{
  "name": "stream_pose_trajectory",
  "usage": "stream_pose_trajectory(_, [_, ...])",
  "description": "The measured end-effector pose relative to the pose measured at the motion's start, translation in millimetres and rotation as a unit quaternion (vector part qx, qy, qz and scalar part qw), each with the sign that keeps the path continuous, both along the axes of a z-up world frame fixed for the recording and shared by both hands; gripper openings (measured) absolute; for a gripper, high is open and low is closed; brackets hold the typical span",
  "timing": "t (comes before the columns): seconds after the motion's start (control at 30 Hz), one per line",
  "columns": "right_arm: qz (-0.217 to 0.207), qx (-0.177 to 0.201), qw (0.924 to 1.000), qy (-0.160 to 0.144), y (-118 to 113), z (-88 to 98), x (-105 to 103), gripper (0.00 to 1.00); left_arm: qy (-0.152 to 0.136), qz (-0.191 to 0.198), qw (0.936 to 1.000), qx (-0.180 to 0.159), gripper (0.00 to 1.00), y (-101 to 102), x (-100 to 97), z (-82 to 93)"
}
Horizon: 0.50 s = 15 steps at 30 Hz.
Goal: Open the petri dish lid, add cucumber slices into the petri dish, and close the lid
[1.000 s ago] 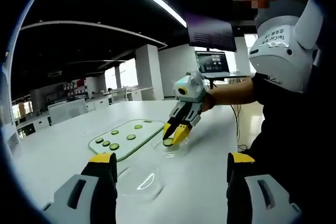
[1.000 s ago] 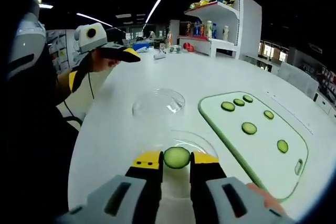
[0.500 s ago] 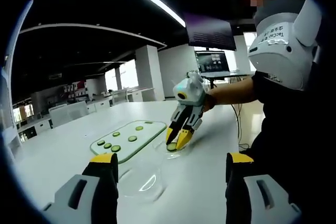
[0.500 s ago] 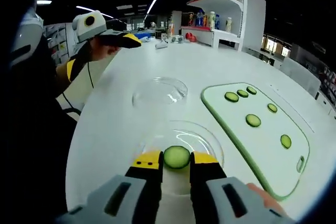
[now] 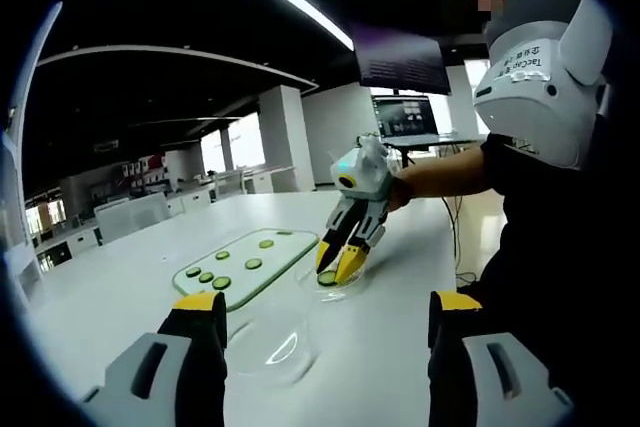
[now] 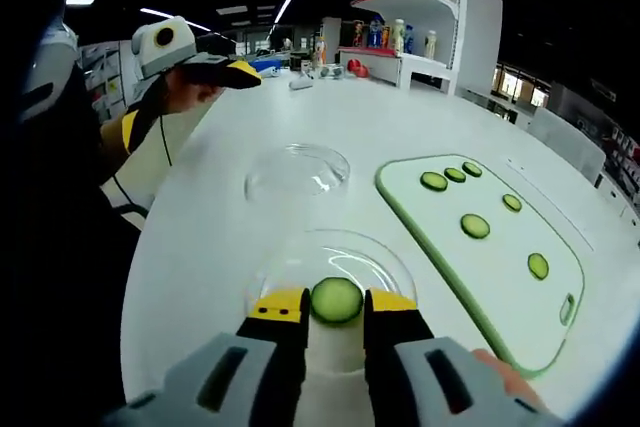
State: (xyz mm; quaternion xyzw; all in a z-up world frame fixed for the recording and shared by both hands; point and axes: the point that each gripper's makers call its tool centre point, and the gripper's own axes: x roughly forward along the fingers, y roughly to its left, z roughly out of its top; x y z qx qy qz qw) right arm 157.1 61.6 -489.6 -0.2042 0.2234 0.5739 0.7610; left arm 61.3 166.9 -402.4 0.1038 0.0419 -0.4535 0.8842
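My right gripper [image 6: 337, 305] is clamped on a cucumber slice [image 6: 337, 299], the green disc pinched edge to edge between the two yellow-tipped jaws. In the right gripper view the slice sits over the near part of the open petri dish [image 6: 335, 262], whose clear rim curves around just beyond the jaw tips on the white table [image 6: 200, 247]. In the left gripper view this same gripper [image 5: 336, 265] points steeply down into the dish [image 5: 330, 287], with the slice [image 5: 327, 278] low between its tips (whether it touches the dish floor I cannot tell).

The lid [image 6: 297, 171] lies off the dish, farther out on the table and apart from it; in the left gripper view it [image 5: 268, 345] rests between my left jaws' line of sight and the dish.

My left gripper [image 5: 320, 312] has its jaws spread wide with nothing between them, held above the table. In the right gripper view it [image 6: 238, 70] hangs off to the left, well apart from the dish.

Six more cucumber slices [image 6: 474, 225] lie on the green-edged cutting board [image 6: 500, 277], to the right of the dish.
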Motion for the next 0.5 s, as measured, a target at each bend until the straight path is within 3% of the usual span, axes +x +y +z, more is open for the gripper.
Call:
stream_pose_trajectory(0.13, [-0.001,0.008,0.9999,0.013,1.1,1.1,-2.2,0.25,0.001,0.001,1.0,0.001,0.82,0.5,0.1,-0.4])
stream_pose_trajectory(0.37, [0.004,0.023,0.9997,0.012,2.4,10.2,-7.2,0.42,0.002,0.0,1.0,0.001,0.82,0.0,-0.1,-0.6])
stream_pose_trajectory(0.5, [0.005,0.039,0.9991,0.017,5.1,15.7,-9.5,0.62,0.002,0.0,1.0,0.001,0.82,-0.2,0.1,-0.9])
